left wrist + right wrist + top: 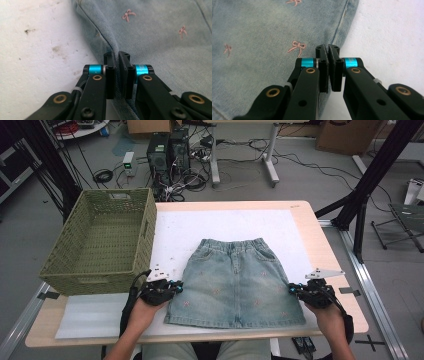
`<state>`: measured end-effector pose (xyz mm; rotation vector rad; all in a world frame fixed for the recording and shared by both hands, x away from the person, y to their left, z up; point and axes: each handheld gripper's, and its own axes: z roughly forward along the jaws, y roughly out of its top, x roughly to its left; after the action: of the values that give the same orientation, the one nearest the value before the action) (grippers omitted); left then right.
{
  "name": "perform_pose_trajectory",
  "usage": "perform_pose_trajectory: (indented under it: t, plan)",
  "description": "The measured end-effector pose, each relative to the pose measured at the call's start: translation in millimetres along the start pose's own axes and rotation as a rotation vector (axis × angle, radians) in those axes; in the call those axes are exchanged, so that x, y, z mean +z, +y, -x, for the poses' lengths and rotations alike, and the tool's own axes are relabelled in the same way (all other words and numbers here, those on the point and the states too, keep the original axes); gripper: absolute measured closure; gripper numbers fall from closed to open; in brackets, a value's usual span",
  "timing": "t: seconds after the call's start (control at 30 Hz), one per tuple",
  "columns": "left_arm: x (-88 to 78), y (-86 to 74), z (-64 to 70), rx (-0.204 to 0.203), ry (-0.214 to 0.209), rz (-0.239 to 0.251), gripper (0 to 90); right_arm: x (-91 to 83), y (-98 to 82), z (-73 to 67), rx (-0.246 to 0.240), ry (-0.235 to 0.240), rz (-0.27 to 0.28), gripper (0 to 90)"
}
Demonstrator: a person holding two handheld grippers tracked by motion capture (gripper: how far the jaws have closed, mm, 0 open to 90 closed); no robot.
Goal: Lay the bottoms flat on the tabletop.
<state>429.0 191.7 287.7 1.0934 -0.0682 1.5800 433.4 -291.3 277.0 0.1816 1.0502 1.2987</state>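
A light blue denim skirt [235,280] with small pink embroidered bows lies flat on the white mat [225,222], waistband at the far side. My left gripper [179,287] sits at the skirt's left side edge, near the hem. In the left gripper view the gripper [117,56] is shut, with the side seam of the skirt [155,37] pinched between its pads. My right gripper [292,290] is at the skirt's right side edge. In the right gripper view the gripper [327,50] is shut on the seam of the skirt [262,32].
A green woven basket [100,240] stands empty on the table's left side, just beyond my left hand. The wooden table [310,227] ends close behind the right hand. Computer towers and cables lie on the floor beyond the table.
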Motion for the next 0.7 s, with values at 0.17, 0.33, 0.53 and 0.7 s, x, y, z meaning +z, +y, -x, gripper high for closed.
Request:
perform_pose_trajectory:
  t: [0.17, 0.33, 0.53, 0.7]
  plan:
    - [2.5, 11.8, -8.8, -0.069, 0.026, 0.083, 66.5, 2.4, 7.7, 3.3, 0.012, -0.016, 0.02, 59.2]
    - [13.3, 23.4, -19.3, -0.087, 0.013, 0.146, 56.8, 14.8, 23.5, 11.3, 0.023, -0.047, 0.051, 50.1]
    - [34.4, 30.1, -29.0, -0.132, 0.031, 0.118, 53.8, 34.8, 47.5, 17.8, 0.018, -0.065, 0.044, 53.9]
    - [49.5, 24.7, -30.1, -0.124, 0.014, 0.0, 61.1, 50.4, 50.6, 19.2, 0.011, -0.046, -0.031, 65.8]
